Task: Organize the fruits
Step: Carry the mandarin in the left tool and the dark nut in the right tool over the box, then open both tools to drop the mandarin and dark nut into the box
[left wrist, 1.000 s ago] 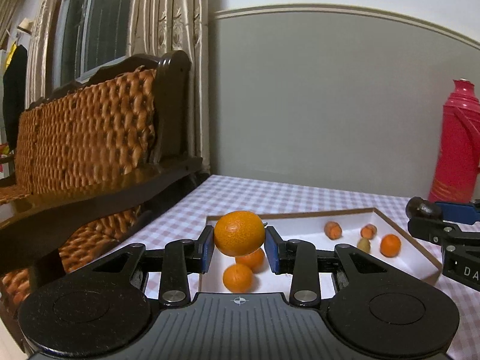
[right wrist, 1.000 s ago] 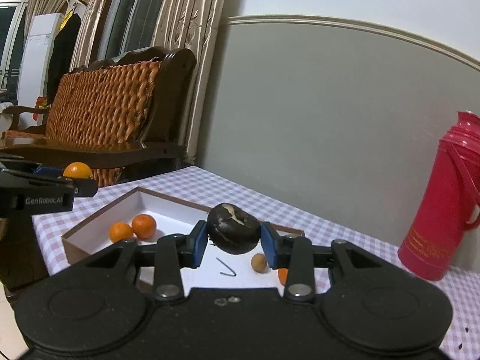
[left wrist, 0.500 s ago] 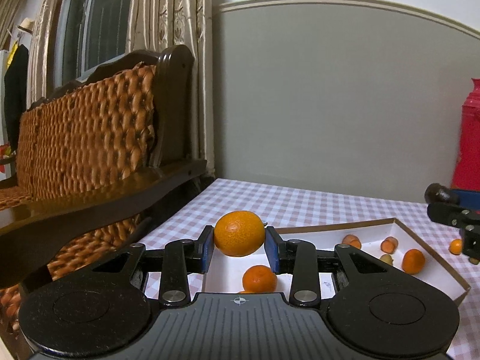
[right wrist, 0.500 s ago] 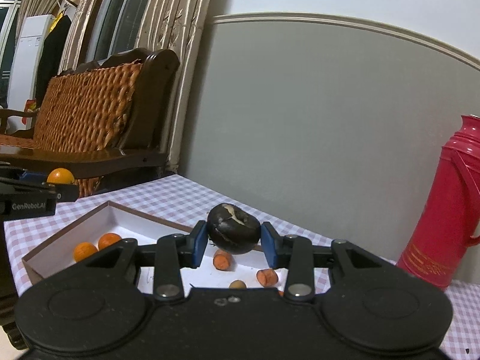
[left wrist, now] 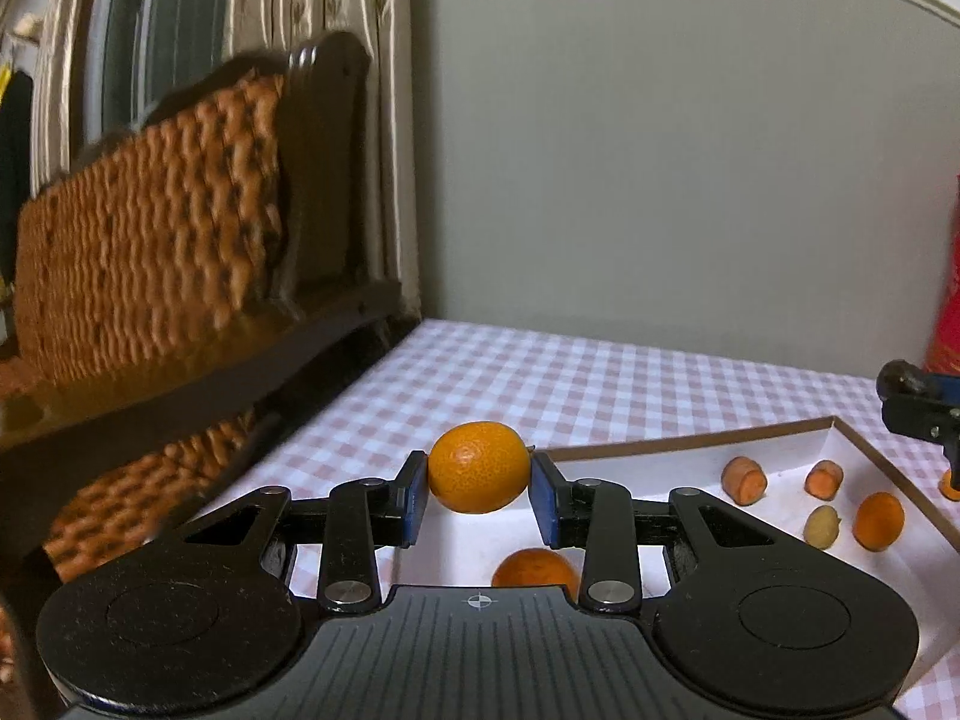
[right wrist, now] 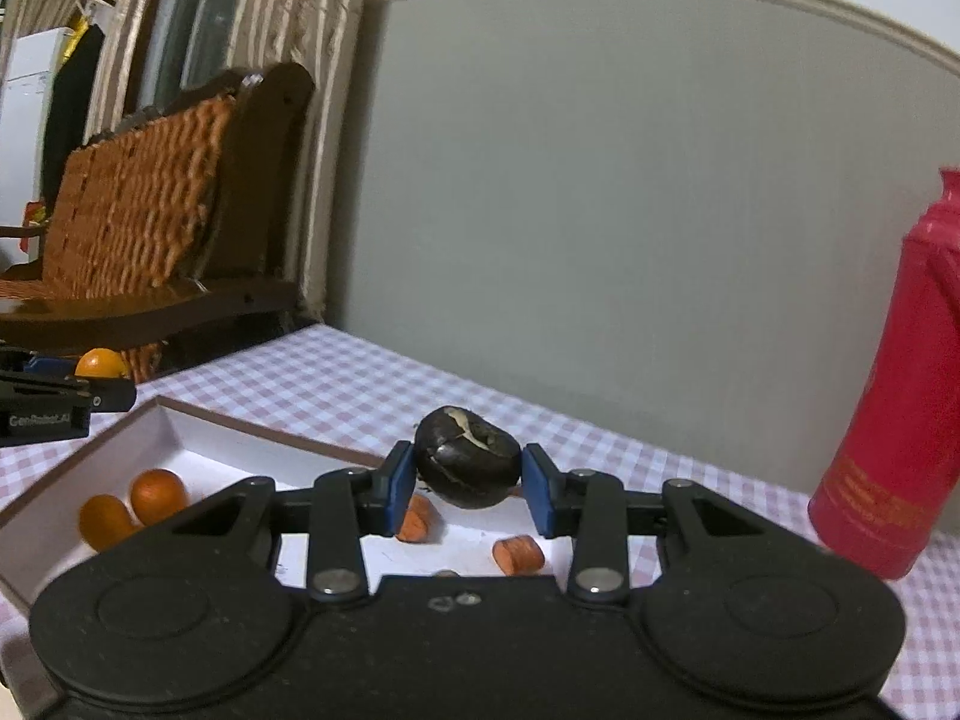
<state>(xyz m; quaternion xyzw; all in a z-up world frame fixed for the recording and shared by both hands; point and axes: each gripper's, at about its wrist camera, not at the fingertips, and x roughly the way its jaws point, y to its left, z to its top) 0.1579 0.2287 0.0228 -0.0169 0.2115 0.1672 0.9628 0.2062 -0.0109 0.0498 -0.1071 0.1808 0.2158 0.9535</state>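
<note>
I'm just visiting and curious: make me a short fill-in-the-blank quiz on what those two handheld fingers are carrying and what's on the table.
1. The left gripper is clamped on an ____ fruit.
2. The right gripper holds a round fruit that is nearly ____ in colour.
3. The tall flask at the right is ____.
4. The tablecloth has a ____ pattern.

Missing words: orange; black; red; checked
</note>
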